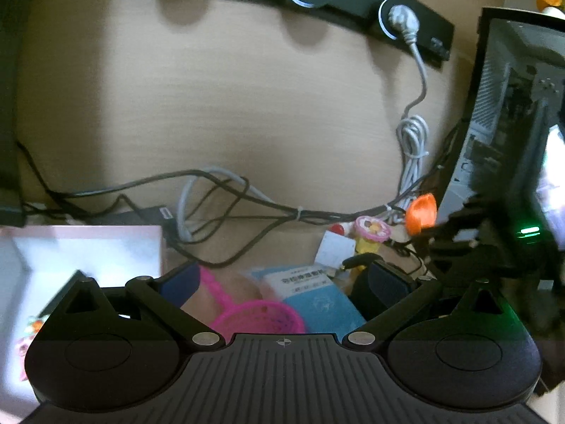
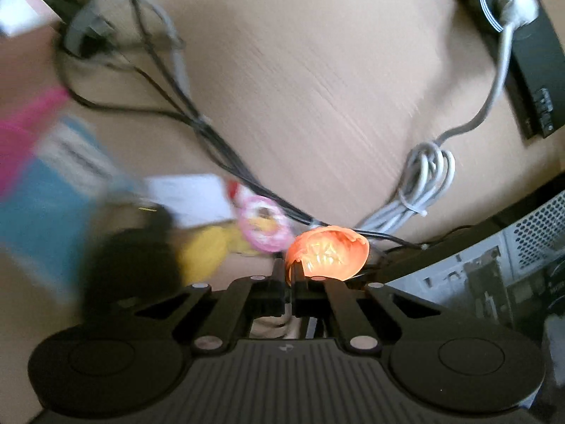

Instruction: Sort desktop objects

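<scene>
Now right gripper pinches an orange shell (hollow, translucent).

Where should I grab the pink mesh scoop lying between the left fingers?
Take the pink scoop by its straight handle, which runs up and left from the round mesh bowl. It is narrow enough to pinch. Come from above, fingers across the handle; the bowl lies against the blue booklet, leaving little room there.
</scene>
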